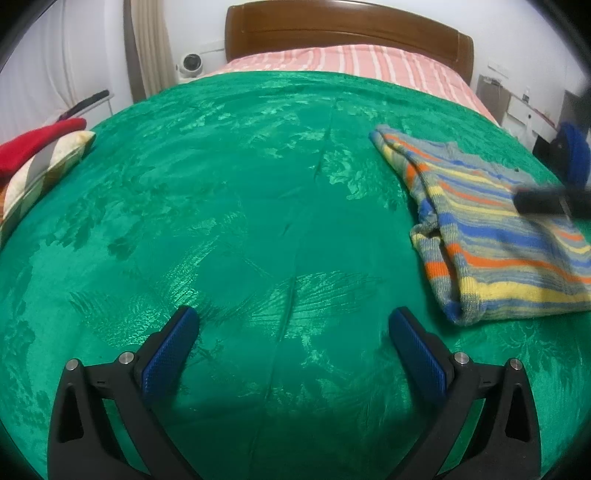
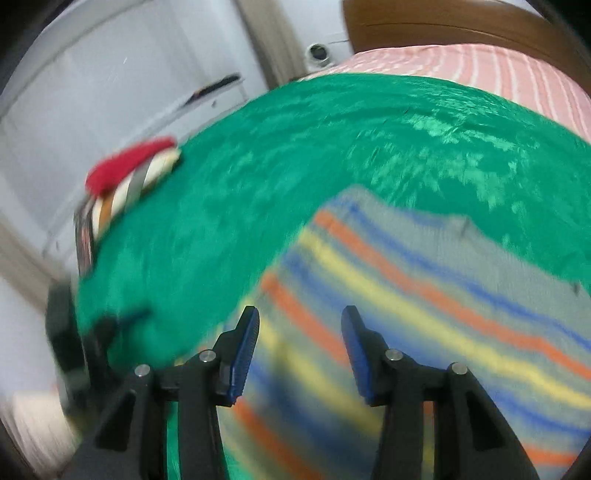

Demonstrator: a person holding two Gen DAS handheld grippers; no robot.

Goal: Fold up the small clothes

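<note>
A folded knit sweater [image 1: 498, 236] striped in blue, yellow, orange and grey lies on the right side of the green bedspread [image 1: 221, 184]. My left gripper [image 1: 294, 314] hovers over bare bedspread to the sweater's left, open wide with nothing between its blue pads. In the right wrist view, which is motion-blurred, my right gripper [image 2: 300, 312] stands above the sweater [image 2: 406, 295] near its left edge. Its jaws are partly apart and the pads press on nothing. A dark blurred part of the right gripper [image 1: 550, 201] shows over the sweater in the left wrist view.
A red garment [image 1: 37, 142] rests on a patterned cushion at the bed's left edge [image 2: 129, 162]. A pink striped sheet [image 1: 351, 59] and a wooden headboard [image 1: 347, 29] are at the far end. A white wardrobe [image 2: 110, 92] stands left of the bed.
</note>
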